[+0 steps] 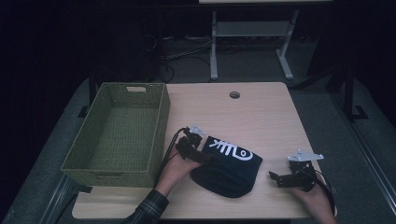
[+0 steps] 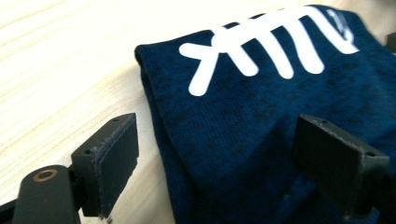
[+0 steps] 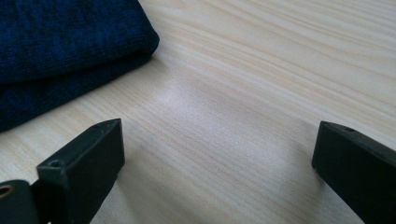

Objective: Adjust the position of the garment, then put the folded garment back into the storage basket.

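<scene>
Folded cloth (image 1: 227, 167) lies mid-counter (image 1: 261, 116), both tools released.
High view: left tool (image 1: 192, 145) at the cloth's edge, right tool (image 1: 280, 178) apart; basket (image 1: 116, 133) beside. Left gripper view: jaws gape astride the cloth (image 2: 261, 121); clenching one layer could unfold it. Right gripper view: bare counter (image 3: 261, 93) between jaws; cloth (image 3: 65, 42) cut off.
</scene>
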A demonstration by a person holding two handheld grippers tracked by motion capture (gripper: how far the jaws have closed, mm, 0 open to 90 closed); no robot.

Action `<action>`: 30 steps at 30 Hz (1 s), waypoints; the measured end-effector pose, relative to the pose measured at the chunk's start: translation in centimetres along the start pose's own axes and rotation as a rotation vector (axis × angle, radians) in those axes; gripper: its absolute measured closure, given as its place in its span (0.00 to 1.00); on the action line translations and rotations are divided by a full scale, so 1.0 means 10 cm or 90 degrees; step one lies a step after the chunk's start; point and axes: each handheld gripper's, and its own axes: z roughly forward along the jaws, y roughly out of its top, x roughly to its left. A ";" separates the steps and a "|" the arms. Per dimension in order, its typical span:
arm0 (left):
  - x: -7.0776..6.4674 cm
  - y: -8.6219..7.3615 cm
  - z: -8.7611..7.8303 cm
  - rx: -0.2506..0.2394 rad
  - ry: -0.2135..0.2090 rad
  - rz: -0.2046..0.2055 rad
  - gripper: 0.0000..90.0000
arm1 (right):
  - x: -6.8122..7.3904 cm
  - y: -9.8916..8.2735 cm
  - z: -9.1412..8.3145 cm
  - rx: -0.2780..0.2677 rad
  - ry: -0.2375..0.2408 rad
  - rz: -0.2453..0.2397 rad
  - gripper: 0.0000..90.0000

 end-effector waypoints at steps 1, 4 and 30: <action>0.01 0.00 0.02 0.002 0.002 -0.001 0.16 | 0.00 0.00 0.00 0.000 0.000 0.000 0.02; 0.03 -0.02 0.08 0.023 0.003 0.001 0.15 | 0.00 0.00 0.00 0.000 0.000 0.000 0.02; 0.02 -0.07 0.17 0.060 -0.061 0.009 0.53 | 0.00 0.00 0.00 0.001 0.003 -0.002 0.02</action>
